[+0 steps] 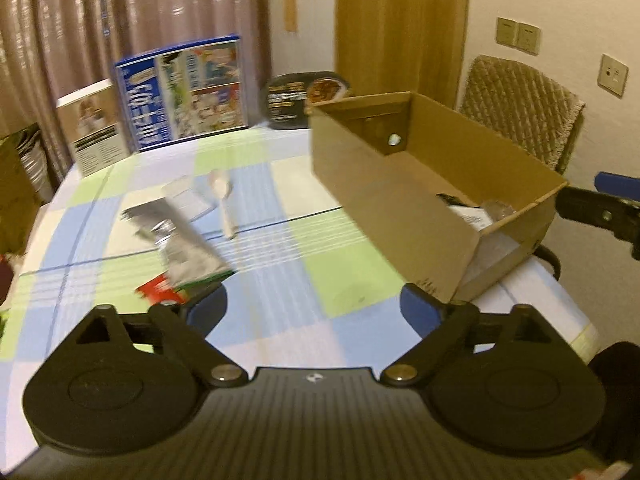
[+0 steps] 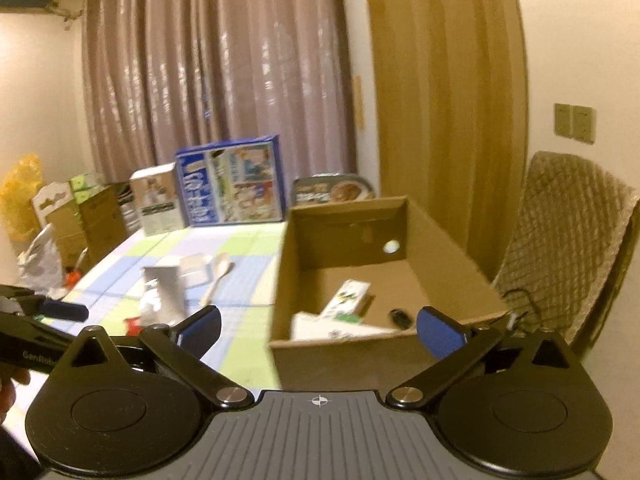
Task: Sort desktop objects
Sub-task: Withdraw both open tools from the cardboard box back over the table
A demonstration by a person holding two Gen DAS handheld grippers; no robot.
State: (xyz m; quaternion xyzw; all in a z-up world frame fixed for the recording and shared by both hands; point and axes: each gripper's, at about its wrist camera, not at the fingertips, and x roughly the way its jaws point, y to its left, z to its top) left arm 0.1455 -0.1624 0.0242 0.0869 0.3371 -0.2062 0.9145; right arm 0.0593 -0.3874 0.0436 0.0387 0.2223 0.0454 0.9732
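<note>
You hold both the left gripper [image 1: 314, 306] and right gripper [image 2: 319, 330] spread apart and empty, ready for the pale plastic spoon [image 1: 225, 204] beside the brown cardboard box [image 1: 384, 196].

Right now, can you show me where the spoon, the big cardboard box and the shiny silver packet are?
spoon [image 1: 225, 204], left wrist view, on its handle.
cardboard box [image 2: 336, 354], right wrist view, on its near outer wall.
silver packet [image 1: 188, 246], left wrist view, on its flat middle.

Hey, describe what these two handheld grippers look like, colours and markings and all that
Both the left gripper and the right gripper are matte black, with round disc housings, silver pivot screws, a ribbed grey centre plate bearing a small crosshair mark, and blue pads on the fingertips.
</note>
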